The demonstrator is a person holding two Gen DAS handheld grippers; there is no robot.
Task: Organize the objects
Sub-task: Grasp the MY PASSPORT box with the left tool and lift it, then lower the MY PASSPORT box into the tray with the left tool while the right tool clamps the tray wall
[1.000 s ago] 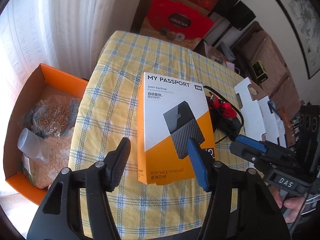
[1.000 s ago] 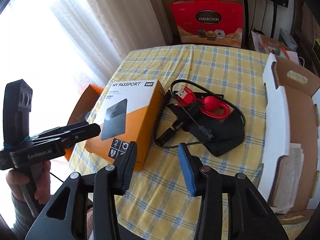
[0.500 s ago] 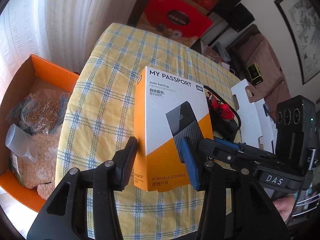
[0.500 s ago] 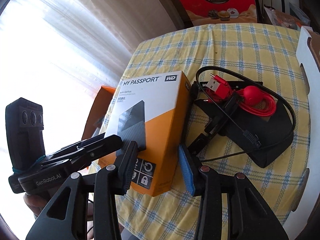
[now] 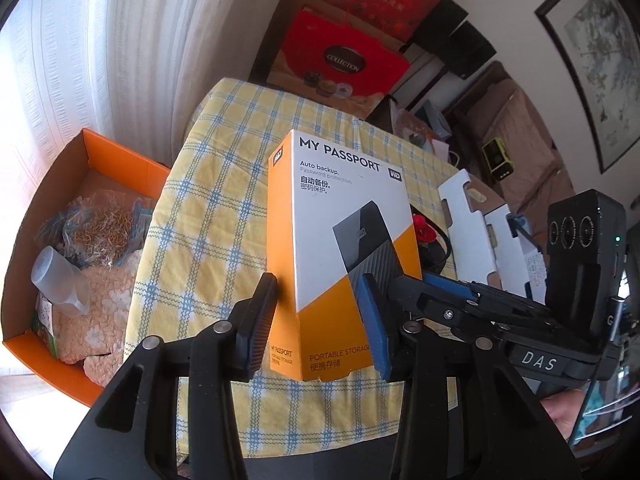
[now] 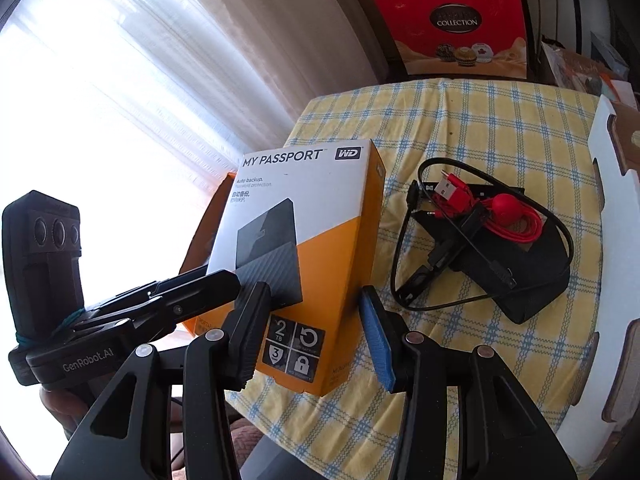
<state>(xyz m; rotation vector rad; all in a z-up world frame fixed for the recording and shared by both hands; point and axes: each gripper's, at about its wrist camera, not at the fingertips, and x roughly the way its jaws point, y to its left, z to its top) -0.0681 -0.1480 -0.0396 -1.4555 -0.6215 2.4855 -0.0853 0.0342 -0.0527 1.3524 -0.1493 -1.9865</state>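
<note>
Box: WD "My Passport" box (image 5: pixel 344 248), orange/white, tilted up off tablecloth (image 5: pixel 208 208), near table's front-left edge; printed front faces both cams.
L gripper (image 5: pixel 318 322): fingers straddle box's lower end, black pad on orange side panel, blue pad on front face; looks clenched on box.
R gripper (image 6: pixel 310 334): fingers straddle box's lower corner by the icon panel. Black pad at front face, blue pad just beside orange side; contact not clear, so grip state can't be told.
Cables: red USB cable (image 6: pixel 496 210) + black cable (image 6: pixel 404 248) lie on a black pouch (image 6: pixel 520 272), right of box, apart from it.
Tray: white cardboard tray (image 6: pixel 612 264) at table's right edge.
Orange bin (image 5: pixel 52 240): open carton beside table on left w/ bagged items and a clear plastic cup (image 5: pixel 60 284).
Background: red "Collection" gift box (image 6: pixel 456 28) behind table, curtain (image 5: pixel 120 48) to left.
</note>
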